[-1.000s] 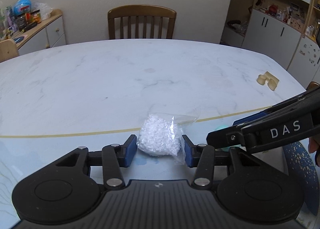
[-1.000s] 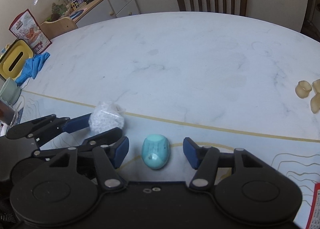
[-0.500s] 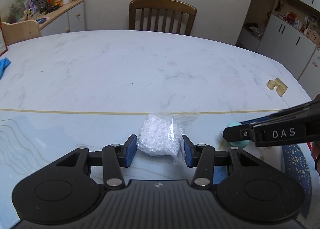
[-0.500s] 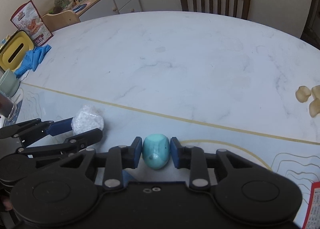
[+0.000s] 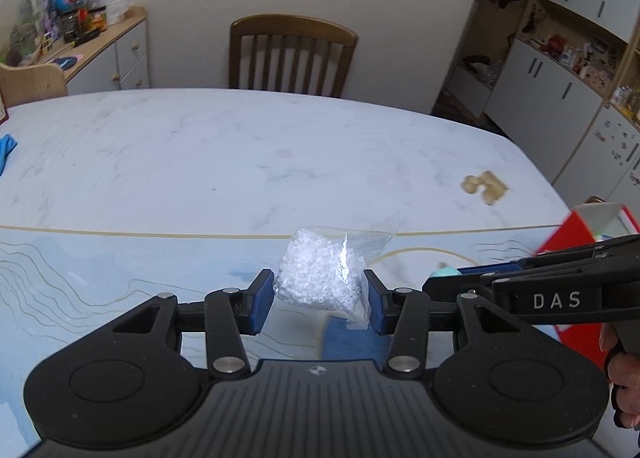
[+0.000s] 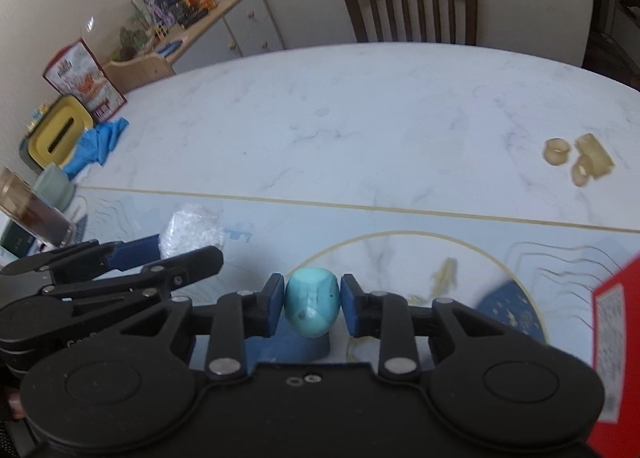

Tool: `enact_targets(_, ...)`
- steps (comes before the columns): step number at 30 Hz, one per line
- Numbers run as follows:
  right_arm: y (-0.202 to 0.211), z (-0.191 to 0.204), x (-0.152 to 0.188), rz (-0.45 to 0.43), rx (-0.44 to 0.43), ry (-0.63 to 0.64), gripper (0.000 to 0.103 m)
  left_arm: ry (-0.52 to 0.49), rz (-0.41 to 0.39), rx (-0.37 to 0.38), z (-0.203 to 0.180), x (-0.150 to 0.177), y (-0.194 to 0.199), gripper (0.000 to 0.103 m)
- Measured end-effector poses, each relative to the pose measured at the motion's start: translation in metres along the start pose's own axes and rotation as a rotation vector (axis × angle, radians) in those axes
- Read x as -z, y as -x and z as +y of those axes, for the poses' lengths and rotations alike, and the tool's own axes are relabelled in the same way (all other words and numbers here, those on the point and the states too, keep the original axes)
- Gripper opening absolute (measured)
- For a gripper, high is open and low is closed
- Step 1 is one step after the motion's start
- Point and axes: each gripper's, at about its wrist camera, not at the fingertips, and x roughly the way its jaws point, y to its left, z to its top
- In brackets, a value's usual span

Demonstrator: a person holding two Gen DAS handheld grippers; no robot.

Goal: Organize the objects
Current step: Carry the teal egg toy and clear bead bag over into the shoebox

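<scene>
Left wrist view: the left hand-held gripper (image 5: pixel 320 294) pinches a clear bag of white beads (image 5: pixel 320 278) between its blue pads (image 5: pixel 262 300), one pad on each side. The bag hangs above the pale blue mat (image 5: pixel 100 270) on the marble worktop (image 5: pixel 240 162). To the right, the right hand-held gripper (image 5: pixel 452 278) reaches in from the side, a bit of turquoise showing at its tip. A red box (image 5: pixel 576 258) lies behind it, and beige pieces (image 5: pixel 486 186) sit well apart on the worktop. A chair (image 5: pixel 292 54) stands at the far edge.

Right wrist view: the right hand-held gripper (image 6: pixel 313 304) has just been closing, and its pads now press on both sides of a turquoise egg-shaped toy (image 6: pixel 313 306) held above the mat (image 6: pixel 400 226). At left, the left hand-held gripper (image 6: pixel 176 252) holds the bag (image 6: pixel 192 230). Further left sit a blue cloth (image 6: pixel 98 144), a yellow-lidded box (image 6: pixel 56 134) and a green cup (image 6: pixel 54 188).
</scene>
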Motion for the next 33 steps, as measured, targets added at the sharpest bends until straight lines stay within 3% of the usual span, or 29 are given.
enact_targets(17,0.108,-0.032,0.036,-0.140,0.002,-0.066,0.029,-0.107,0.006,0.056,-0.088,0.003,0.054,0.047)
enact_targets(27,0.154,-0.085,0.057,-0.204,0.032,-0.129,0.029,-0.193,-0.007,0.080,-0.152,0.004,0.061,0.047)
enact_targets(33,0.169,-0.123,0.066,-0.211,0.052,-0.168,0.029,-0.171,0.002,0.043,-0.154,0.006,0.053,0.047)
